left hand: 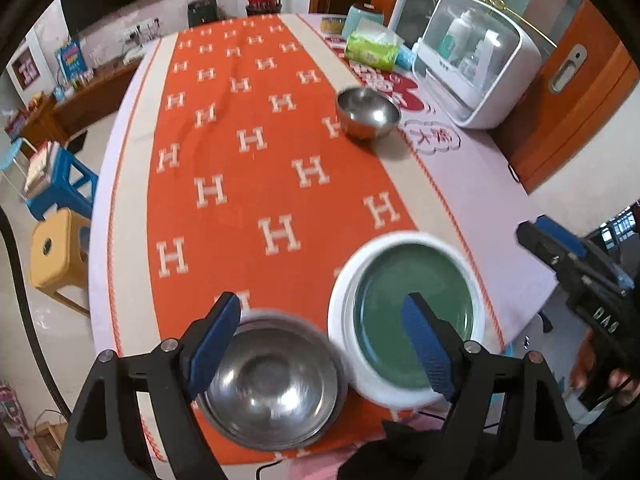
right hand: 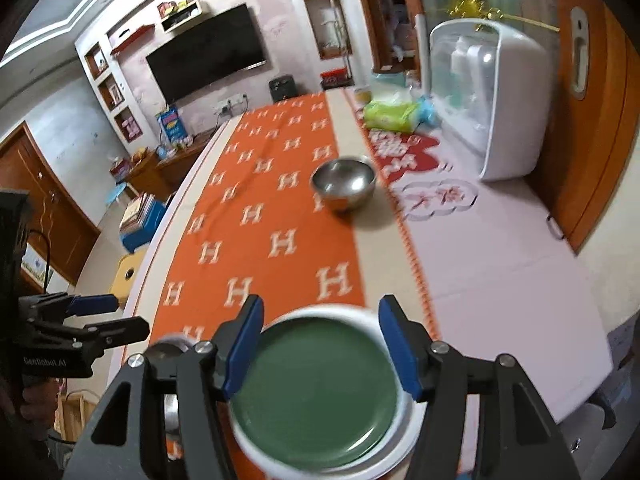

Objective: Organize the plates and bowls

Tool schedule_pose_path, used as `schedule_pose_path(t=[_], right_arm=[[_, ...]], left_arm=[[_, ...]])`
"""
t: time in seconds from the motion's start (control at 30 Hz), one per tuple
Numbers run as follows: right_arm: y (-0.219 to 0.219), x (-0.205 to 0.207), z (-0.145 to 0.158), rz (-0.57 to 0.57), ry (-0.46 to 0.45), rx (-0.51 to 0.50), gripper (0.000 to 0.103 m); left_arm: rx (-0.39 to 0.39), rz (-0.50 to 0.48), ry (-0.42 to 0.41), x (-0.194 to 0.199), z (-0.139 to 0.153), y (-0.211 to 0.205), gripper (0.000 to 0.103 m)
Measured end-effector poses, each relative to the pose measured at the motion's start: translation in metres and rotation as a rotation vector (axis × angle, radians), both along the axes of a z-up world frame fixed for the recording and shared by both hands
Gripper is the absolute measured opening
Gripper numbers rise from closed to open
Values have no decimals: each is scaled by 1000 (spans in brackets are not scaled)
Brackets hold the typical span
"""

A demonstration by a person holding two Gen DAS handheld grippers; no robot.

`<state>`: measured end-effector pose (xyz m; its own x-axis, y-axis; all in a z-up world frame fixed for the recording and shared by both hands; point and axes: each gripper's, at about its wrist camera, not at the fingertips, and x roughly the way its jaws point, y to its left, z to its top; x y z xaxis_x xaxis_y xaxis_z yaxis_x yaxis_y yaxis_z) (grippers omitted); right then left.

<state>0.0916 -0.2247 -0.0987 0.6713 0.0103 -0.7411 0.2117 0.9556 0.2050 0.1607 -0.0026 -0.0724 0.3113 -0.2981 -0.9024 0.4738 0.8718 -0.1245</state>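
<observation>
Left gripper spread, empty, above near steel bowl. Right gripper spread, empty, over green plate, which sits in white bowl beside it. Far steel bowl alone on orange cloth. White cabinet, tissue pack well beyond.

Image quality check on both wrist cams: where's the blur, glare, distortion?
Left wrist view: near steel bowl and green plate rims smeared by motion; far steel bowl sharper, with bright glints; table edges bow from fisheye, corners vignetted black. Right wrist view: whole frame softer, green plate and H-pattern cloth smeared; white cabinet washed out.
</observation>
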Motion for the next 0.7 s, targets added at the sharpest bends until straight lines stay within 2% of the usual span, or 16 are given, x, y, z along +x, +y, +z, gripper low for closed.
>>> schedule_pose_path(t=[0.1, 0.2, 0.47, 0.57, 0.7], right_arm=[[-23, 11, 13, -3, -27, -9, 68], [-45, 23, 25, 2, -55, -2, 70], [-89, 66, 43, 46, -97, -36, 71], [-106, 84, 48, 68, -150, -39, 71], [-119, 106, 48, 104, -176, -60, 71]], left_arm=[[12, 20, -21, 11, 11, -16, 84], [23, 41, -31, 23, 19, -34, 85], [34, 101, -43, 54, 32, -82, 85], [31, 126, -41, 66, 32, -98, 85], [41, 167, -44, 86, 26, -119, 85]])
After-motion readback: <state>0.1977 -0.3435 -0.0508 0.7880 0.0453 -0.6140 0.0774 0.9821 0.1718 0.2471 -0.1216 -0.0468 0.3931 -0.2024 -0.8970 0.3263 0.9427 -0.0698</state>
